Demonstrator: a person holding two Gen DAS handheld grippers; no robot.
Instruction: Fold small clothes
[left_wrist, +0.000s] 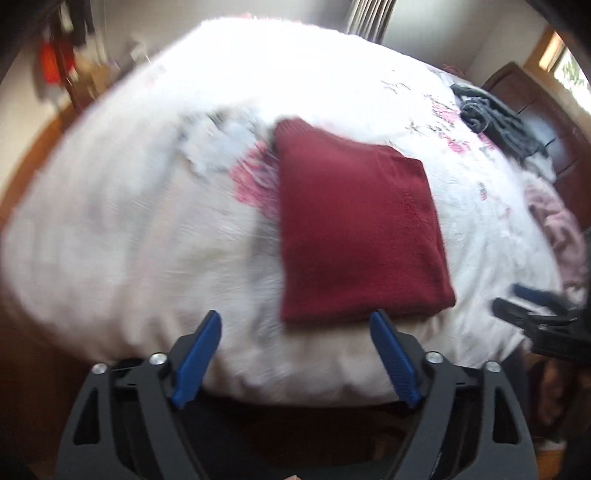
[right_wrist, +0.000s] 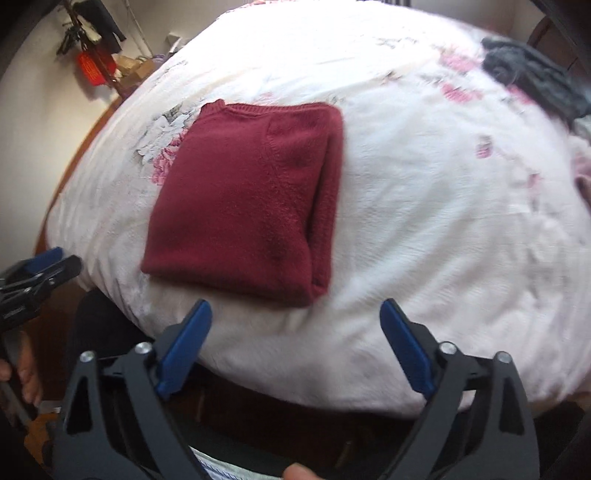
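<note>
A dark red knit sweater lies folded into a neat rectangle on the white floral bedspread. My left gripper hovers open just short of the sweater's near edge, nothing between its blue pads. My right gripper is also open, held back near the sweater's near right corner and empty. Each gripper shows in the other's view: the right gripper at the right edge, the left gripper at the left edge.
A dark grey garment pile lies at the bed's far right, by a dark wooden headboard. A pink garment sits at the right edge. Red hanging items and clutter stand by the far left wall.
</note>
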